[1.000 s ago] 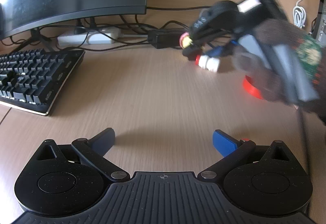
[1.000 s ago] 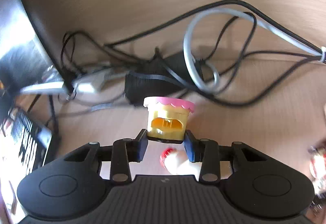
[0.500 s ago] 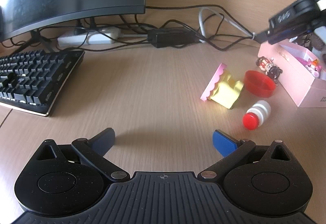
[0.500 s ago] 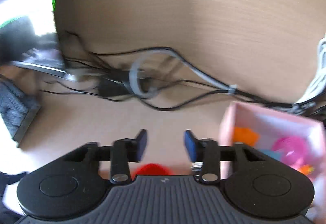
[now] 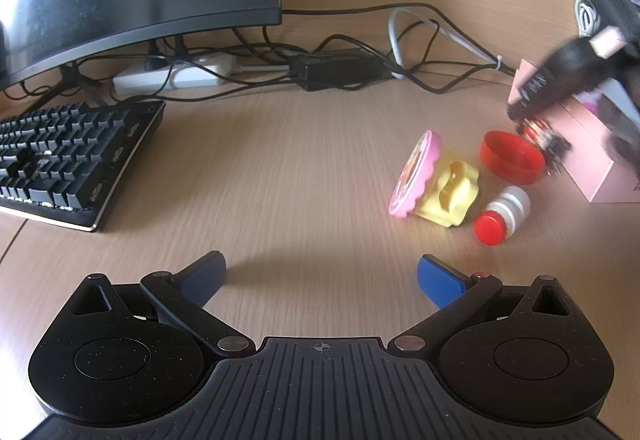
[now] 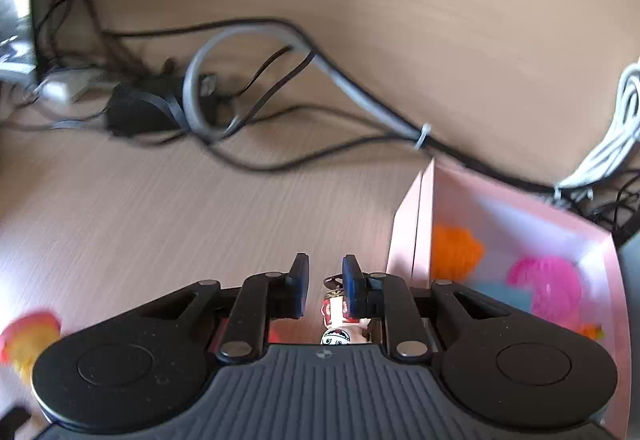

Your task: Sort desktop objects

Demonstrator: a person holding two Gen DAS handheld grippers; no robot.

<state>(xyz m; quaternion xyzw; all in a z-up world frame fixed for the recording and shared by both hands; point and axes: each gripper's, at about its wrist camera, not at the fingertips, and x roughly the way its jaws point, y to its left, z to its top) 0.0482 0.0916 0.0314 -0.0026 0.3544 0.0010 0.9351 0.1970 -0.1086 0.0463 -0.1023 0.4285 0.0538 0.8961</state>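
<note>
Right gripper (image 6: 325,282) has its fingers narrow, closed about a small figurine keychain (image 6: 338,314); the right pad sits on its ring end, while contact at the left pad cannot be confirmed, as a slit shows there. In the left wrist view the figurine (image 5: 541,134) hangs blurred just above the red cap (image 5: 511,157), beside the near-left wall of the pink box (image 5: 592,155). The long axis of the figurine runs roughly along the fingers, ring end far, head end tucked near the gripper body; finer pose is too blurred to tell. Judgement: the step in hand is carrying the figurine into the pink box, which already holds orange and magenta items. To do it well, lift clear of the box wall, travel right until the fingers are over the open interior, then release low so the piece does not bounce out; a one-sided pinch on the ring may let it swing or slip, so keep the move smooth. Left gripper (image 5: 322,278) idles with fingers wide, nothing between them, over bare surface (image 5: 280,167). Left to sort: yellow toy with pink lid (image 5: 436,179), lying on its side, lid facing left; red cap; small white bottle (image 5: 502,215), on its side, red cap toward the near left.
</note>
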